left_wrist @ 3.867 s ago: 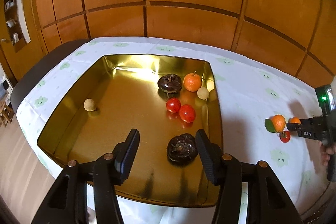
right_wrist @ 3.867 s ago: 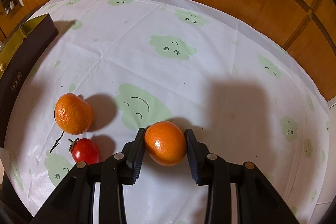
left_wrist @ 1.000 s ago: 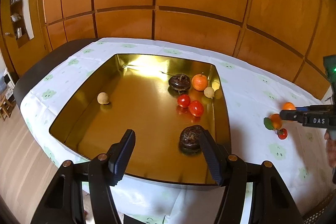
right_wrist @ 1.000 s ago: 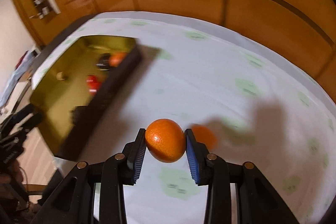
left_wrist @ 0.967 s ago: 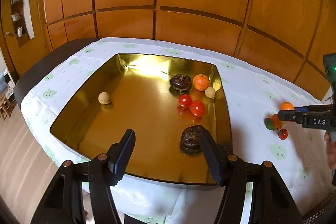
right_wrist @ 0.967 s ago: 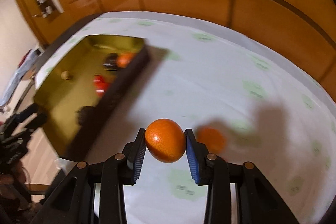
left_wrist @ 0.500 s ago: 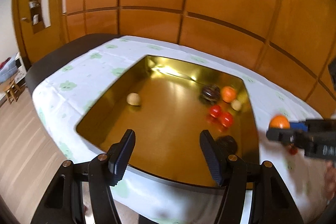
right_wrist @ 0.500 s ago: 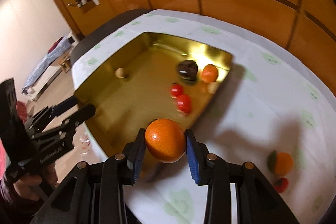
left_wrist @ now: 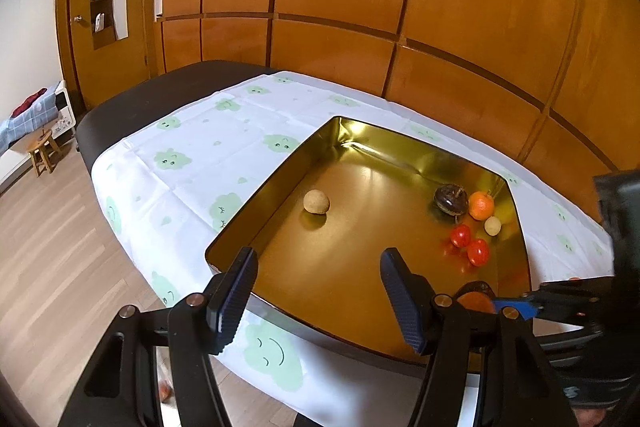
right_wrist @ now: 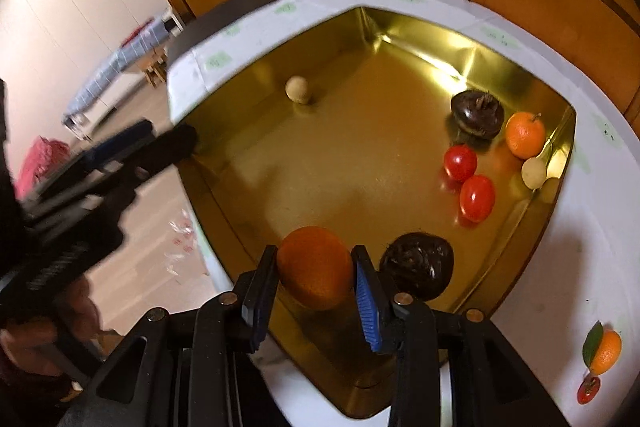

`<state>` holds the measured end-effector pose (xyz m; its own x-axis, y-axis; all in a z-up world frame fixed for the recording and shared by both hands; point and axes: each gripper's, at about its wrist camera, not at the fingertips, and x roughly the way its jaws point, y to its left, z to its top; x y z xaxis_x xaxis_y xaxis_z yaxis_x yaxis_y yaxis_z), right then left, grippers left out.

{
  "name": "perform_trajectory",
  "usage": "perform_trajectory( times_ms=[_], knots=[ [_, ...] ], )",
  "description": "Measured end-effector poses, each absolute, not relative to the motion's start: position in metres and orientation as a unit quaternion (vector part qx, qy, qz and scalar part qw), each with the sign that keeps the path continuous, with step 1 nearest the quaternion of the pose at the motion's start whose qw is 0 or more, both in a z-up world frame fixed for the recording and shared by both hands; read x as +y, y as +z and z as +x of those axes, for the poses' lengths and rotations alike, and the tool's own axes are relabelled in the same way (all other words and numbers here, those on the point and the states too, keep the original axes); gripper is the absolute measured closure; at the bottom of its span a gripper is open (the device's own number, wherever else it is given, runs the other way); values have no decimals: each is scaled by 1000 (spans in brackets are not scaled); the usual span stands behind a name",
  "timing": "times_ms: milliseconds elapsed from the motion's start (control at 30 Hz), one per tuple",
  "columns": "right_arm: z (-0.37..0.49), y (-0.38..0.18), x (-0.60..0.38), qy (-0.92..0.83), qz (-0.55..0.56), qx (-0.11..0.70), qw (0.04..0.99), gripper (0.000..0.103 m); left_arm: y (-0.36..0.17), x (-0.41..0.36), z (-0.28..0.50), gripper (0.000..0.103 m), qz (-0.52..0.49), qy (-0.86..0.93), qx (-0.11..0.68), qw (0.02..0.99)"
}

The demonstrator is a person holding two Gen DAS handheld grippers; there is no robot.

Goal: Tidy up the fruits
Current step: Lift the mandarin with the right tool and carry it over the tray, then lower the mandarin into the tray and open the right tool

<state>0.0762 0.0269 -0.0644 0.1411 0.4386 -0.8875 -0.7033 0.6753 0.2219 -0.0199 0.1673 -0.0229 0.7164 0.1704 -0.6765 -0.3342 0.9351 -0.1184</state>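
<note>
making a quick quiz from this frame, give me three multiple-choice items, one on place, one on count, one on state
1. Where do the leafy orange and the tomato beside it lie?
A. in the tray
B. on the cloth beside the tray
C. on the floor

2. How many red tomatoes lie in the tray?
A. two
B. four
C. none

3. What are the right tongs doing?
A. open, empty
B. shut on an orange
C. shut on a tomato

Answers:
1 B: both sit on the white cloth, outside the gold wall.
2 A: one tomato and another lie side by side.
3 B: both pads press the orange over the tray's near end.
</note>
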Motion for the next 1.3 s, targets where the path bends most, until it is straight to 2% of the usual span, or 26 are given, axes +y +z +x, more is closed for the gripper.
perform_trajectory(
  times_ms=[267,1067,1300],
  knots=[
    [78,-81,31,364,-156,535,747,66,-28,165,-18,39,-118,133,358,917],
    [70,-56,-2,322,-146,493,795,68,-25,157,-21,36,-109,130,354,920],
    [75,-65,15,308,-182,487,797,70,-25,152,-23,36,-104,127,355,920]
  ],
)
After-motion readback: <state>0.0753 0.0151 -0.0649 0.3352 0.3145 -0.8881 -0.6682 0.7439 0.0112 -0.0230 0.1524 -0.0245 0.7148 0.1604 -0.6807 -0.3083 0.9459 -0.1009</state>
